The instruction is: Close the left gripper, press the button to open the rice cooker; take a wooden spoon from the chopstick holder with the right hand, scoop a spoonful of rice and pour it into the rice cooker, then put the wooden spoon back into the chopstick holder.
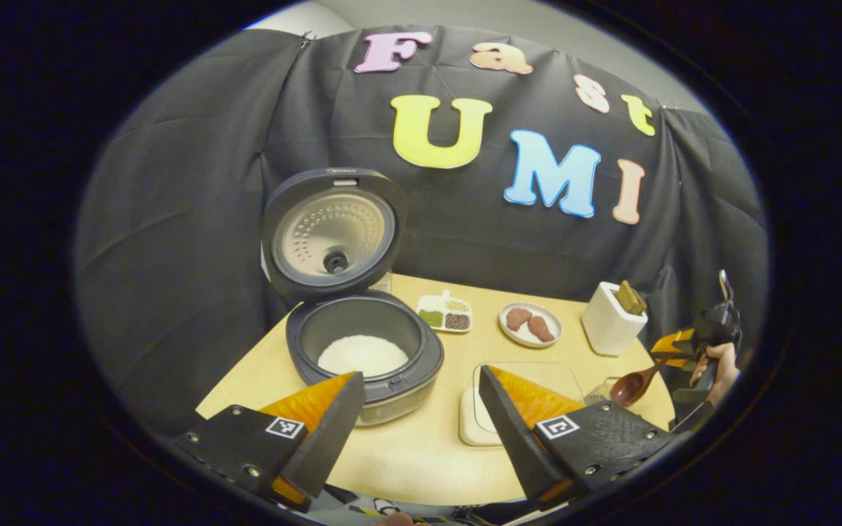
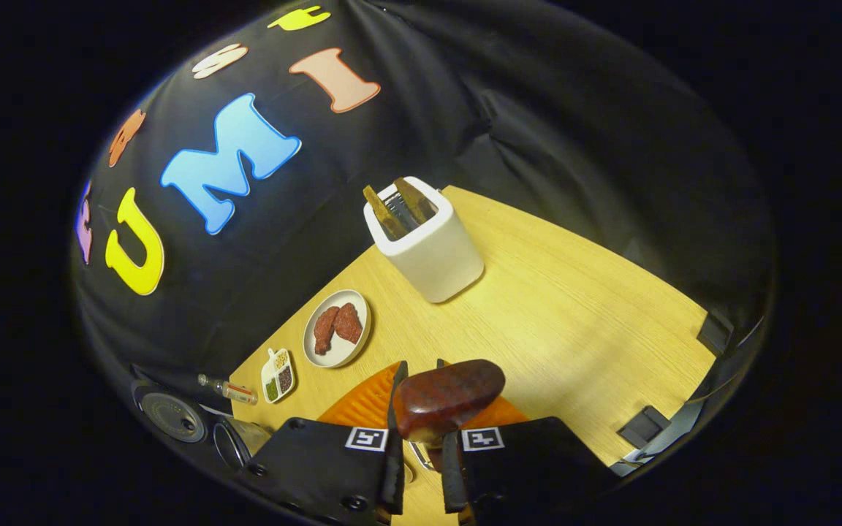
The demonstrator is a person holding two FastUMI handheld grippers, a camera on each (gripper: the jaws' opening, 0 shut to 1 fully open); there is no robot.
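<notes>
Most of the job looks done: the rice cooker (image 1: pixel 362 343) stands open with rice inside, and the right gripper (image 2: pixel 421 424) pinches the wooden spoon (image 2: pixel 446 398), apparently empty. What remains is returning it to the chopstick holder (image 2: pixel 428 245); the left gripper (image 1: pixel 417 431) hangs spread and empty.

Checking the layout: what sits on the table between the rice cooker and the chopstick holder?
In the left gripper view, a divided dish and a plate of meat sit between rice cooker and chopstick holder.

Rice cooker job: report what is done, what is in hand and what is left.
Done: the rice cooker stands with its lid up and white rice inside. In hand: the right gripper holds the wooden spoon, its bowl apparently empty. Left: return the spoon to the white holder.
</notes>
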